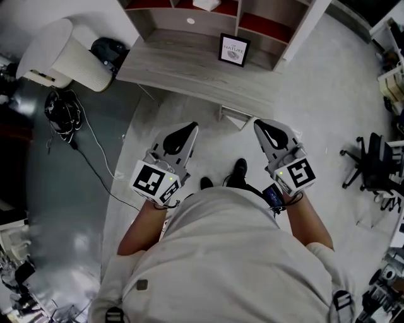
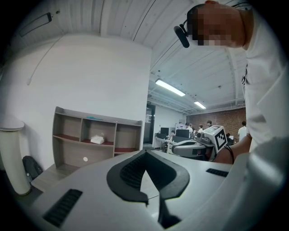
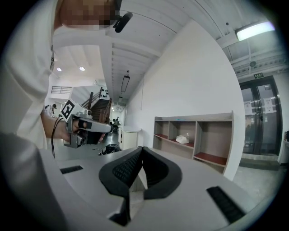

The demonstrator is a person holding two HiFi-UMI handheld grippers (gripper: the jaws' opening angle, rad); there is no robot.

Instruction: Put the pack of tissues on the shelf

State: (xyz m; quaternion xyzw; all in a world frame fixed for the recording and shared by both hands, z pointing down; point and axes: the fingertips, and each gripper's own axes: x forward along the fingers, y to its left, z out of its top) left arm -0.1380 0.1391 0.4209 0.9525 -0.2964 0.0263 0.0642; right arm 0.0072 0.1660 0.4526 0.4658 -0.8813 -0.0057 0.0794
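The pack of tissues (image 1: 207,4) is a small white bundle lying in the middle upper compartment of the wooden shelf (image 1: 183,60), clear of both grippers. It also shows as the tissues (image 2: 97,140) in the left gripper view and the tissues (image 3: 182,139) in the right gripper view. My left gripper (image 1: 192,126) and right gripper (image 1: 257,123) are held side by side in front of my body, pointing toward the shelf from some way off. Both have their tips together with nothing between them. Each gripper view shows the other: right gripper (image 2: 198,146), left gripper (image 3: 88,126).
A framed picture (image 1: 234,50) stands on the shelf's low ledge. A white cylindrical bin (image 1: 63,53), a black bag (image 1: 108,49) and cables (image 1: 63,110) lie left of the shelf. An office chair (image 1: 372,167) stands at the right. People sit at desks (image 2: 189,131) far off.
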